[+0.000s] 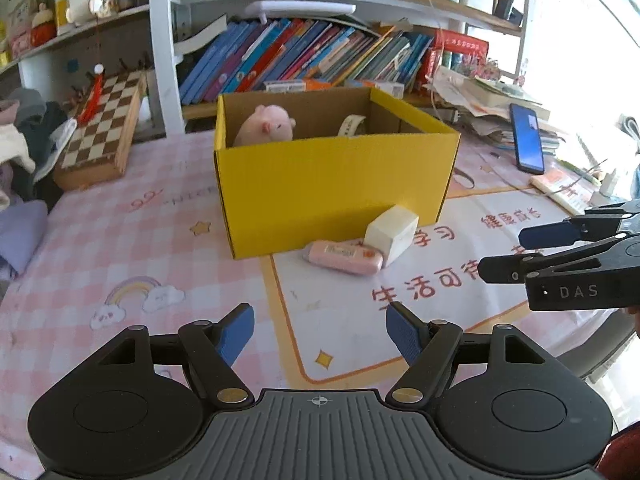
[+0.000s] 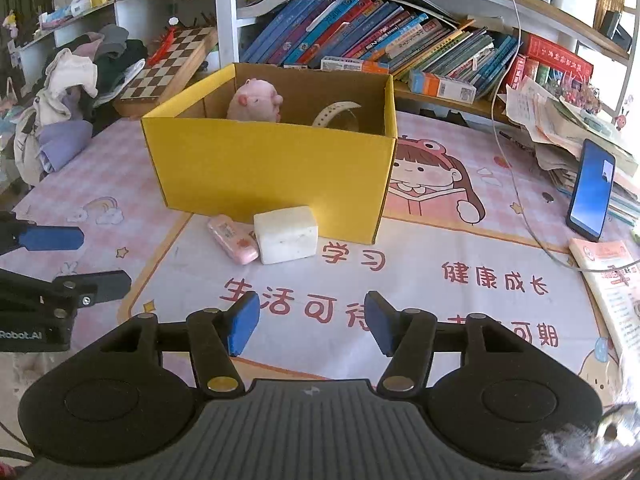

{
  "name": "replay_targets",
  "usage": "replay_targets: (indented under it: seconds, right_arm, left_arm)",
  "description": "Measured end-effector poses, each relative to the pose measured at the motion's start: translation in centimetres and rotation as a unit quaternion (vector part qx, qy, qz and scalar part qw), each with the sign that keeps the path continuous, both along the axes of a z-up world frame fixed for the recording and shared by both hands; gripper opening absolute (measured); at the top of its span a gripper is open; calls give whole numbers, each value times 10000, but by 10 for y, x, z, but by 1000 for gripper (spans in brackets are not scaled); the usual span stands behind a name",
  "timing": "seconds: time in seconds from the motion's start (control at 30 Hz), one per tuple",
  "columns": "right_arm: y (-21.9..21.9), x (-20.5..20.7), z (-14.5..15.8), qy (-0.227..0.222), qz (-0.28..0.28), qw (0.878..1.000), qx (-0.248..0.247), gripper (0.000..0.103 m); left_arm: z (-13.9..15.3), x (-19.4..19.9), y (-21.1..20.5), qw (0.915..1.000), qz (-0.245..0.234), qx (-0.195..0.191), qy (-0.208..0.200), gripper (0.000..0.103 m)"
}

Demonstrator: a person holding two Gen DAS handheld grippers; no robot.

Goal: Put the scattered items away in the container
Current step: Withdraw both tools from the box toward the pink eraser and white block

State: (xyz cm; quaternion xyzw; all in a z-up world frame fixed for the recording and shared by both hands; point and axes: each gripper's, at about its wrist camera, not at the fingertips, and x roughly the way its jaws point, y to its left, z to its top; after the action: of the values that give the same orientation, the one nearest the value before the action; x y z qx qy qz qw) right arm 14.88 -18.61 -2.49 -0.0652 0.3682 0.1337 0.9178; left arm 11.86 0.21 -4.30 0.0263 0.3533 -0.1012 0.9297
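**Two things left by the yellow box**

I use the yellow box as my landmark. A pink pig toy and a white band already sit inside it. Two things lie outside, right against its front wall: a white block and a pink case, touching each other. I hold my right gripper back from the box front, jaws spread wide and empty, aimed at the block. My left gripper waits the same way, wide and empty. I think the block goes first.
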Motion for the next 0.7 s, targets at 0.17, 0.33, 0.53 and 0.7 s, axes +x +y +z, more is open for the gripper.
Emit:
replay_targets:
  seconds: [0.17, 0.33, 0.53, 0.7]
  right_arm:
    - [3, -1, -4, -26, 22, 10000, -28, 60]
    - [5, 3, -7, 47, 54, 10000, -19, 66]
    - [6, 8, -9, 97, 73, 9999, -16, 72]
    - [5, 14, -11, 143, 92, 9999, 0, 72]
  left_arm:
    - [-4, -1, -2, 10000, 7, 0, 16, 75]
    - [-6, 0, -4, 10000, 59, 25, -20, 82]
    - [-9, 4, -9, 9999, 21, 163, -1, 83]
    - [-10, 8, -12, 9998, -31, 206, 17, 83]
